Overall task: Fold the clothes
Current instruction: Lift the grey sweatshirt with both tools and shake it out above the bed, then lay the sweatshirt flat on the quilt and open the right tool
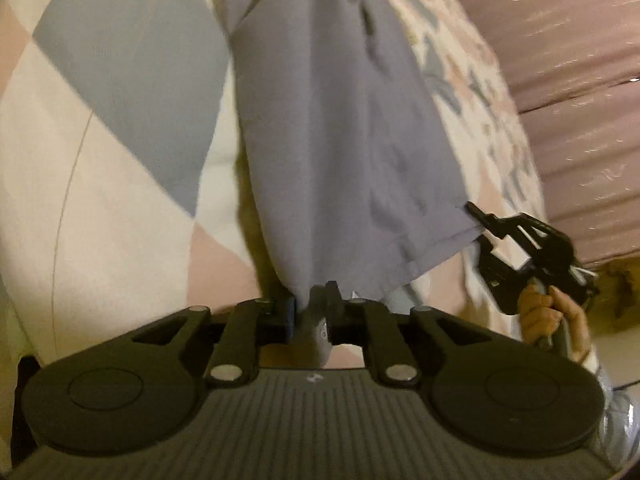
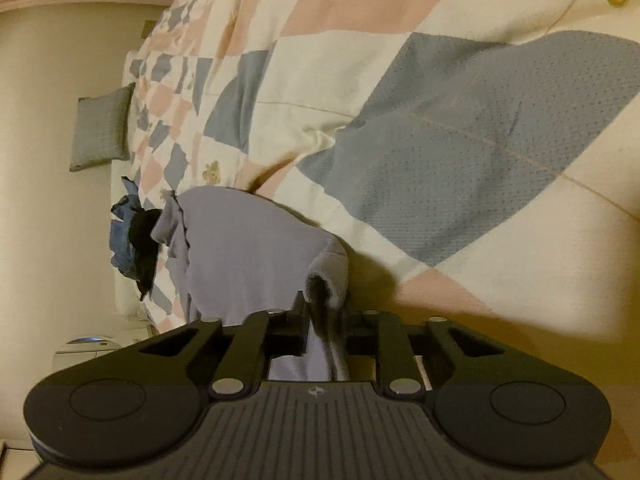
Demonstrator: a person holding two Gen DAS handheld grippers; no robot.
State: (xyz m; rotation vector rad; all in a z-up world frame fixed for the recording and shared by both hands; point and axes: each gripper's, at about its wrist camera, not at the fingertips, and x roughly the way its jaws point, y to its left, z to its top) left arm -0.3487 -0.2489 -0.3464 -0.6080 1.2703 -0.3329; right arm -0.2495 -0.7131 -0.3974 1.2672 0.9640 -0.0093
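The left gripper (image 1: pixel 311 312) has its jaws pinched tight on one bottom corner of the soft purple-grey cloth (image 1: pixel 340 140); the very tip of that corner is hidden between the black jaws. The cloth hangs long and wrinkly over the patchwork quilt (image 1: pixel 100 152), which has grey, pink and cream shapes. Its top is cut off. The right gripper (image 1: pixel 478 218) nips the other corner, jaws squeezed on it, held by a hand (image 1: pixel 550 316). Blue and black clothes (image 2: pixel 132 236) lie blurry, far back.
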